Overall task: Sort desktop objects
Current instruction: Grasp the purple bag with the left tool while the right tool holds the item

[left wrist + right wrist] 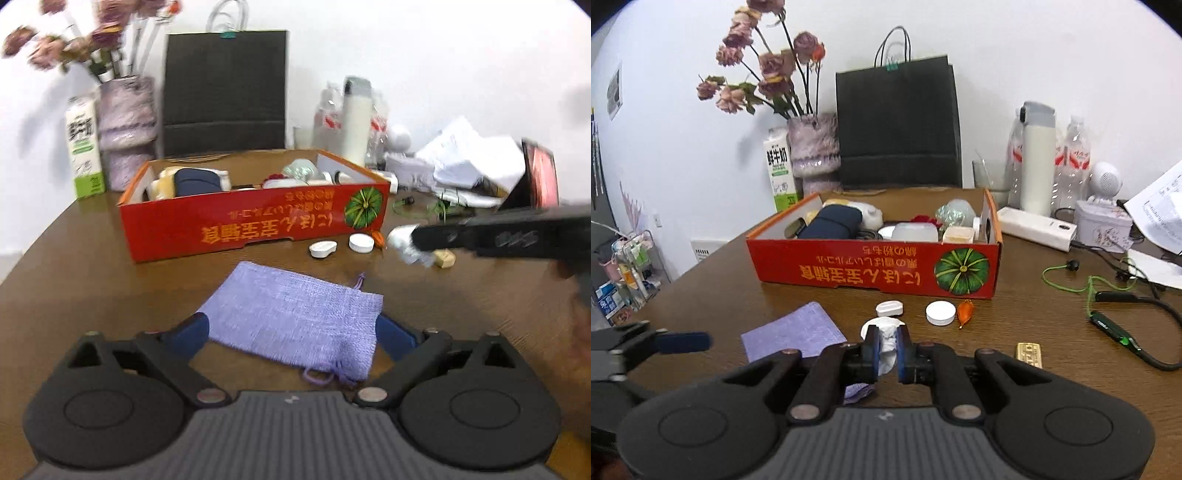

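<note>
Here your right gripper (886,349) has its fingers closed on a crumpled white wad (887,341), held above the bench (1052,325) in front of the red box (875,266). Your left gripper (293,326) has its fingers wide open on both sides of the purple pouch (295,314), which lies flat before the box. Between the wad and the red box you have an oval white cap (889,308), a round white lid (940,313) and a small orange thing (964,312). The box already holds many items. Right of it lie a green cord (1071,282) and a gold block (1029,354).
</note>
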A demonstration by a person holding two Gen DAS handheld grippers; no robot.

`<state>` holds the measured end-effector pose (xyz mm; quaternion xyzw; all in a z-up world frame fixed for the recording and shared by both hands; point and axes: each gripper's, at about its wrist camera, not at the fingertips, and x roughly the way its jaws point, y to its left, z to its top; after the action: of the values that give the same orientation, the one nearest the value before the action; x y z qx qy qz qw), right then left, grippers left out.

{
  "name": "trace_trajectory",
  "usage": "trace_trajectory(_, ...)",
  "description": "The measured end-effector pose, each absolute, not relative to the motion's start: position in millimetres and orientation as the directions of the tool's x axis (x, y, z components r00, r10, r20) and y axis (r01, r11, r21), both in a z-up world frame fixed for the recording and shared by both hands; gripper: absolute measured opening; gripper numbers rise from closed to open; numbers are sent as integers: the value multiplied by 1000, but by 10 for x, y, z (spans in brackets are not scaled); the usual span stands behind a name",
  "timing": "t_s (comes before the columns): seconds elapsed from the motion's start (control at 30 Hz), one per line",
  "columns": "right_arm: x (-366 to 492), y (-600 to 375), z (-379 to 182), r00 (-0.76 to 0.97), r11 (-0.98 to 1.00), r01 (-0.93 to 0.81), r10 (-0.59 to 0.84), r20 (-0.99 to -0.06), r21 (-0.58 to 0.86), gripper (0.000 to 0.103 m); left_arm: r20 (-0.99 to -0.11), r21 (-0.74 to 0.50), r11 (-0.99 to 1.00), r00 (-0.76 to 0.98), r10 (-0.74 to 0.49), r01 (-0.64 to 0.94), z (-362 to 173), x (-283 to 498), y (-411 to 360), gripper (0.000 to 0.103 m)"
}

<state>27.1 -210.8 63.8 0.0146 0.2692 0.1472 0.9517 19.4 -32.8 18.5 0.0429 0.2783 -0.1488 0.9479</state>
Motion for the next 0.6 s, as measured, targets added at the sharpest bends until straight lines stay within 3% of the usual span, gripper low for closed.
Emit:
trace_trajectory(0.17, 115, -2203, 663, 807, 959, -254, 283, -518, 127, 8, -669, 11, 938, 699, -251, 347, -14, 464, -484, 103)
trace_trajectory(0.3, -35, -2310, 586, 797, 956, -246, 294, -528, 160, 8, -673, 12, 937, 696, -251, 350, -33, 454, -488, 101)
trace_trajectory(0.4, -104, -2354, 474, 785, 954, -240, 300, -542, 181, 8, -665, 12, 941, 706, -245, 337, 1, 433, -481, 80)
trace_trajectory(0.47, -133, -2370, 416, 777, 953, -232, 302, -552, 195, 8, -660, 12, 947, 714, -235, 322, 30, 439, -470, 56)
trace_trajectory(0.5, -149, -2374, 395, 777, 953, -228, 303, -552, 201, 8, -657, 7, 950, 718, -231, 312, 48, 435, -459, 36)
trace_trajectory(0.53, -164, -2376, 386, 777, 951, -229, 306, -551, 207, 8, -658, 4, 953, 718, -227, 304, 59, 443, -457, 23)
trace_trajectory(0.6, -202, -2365, 376, 778, 949, -234, 312, -546, 209, 8, -656, -16, 955, 718, -235, 297, 68, 445, -433, 14)
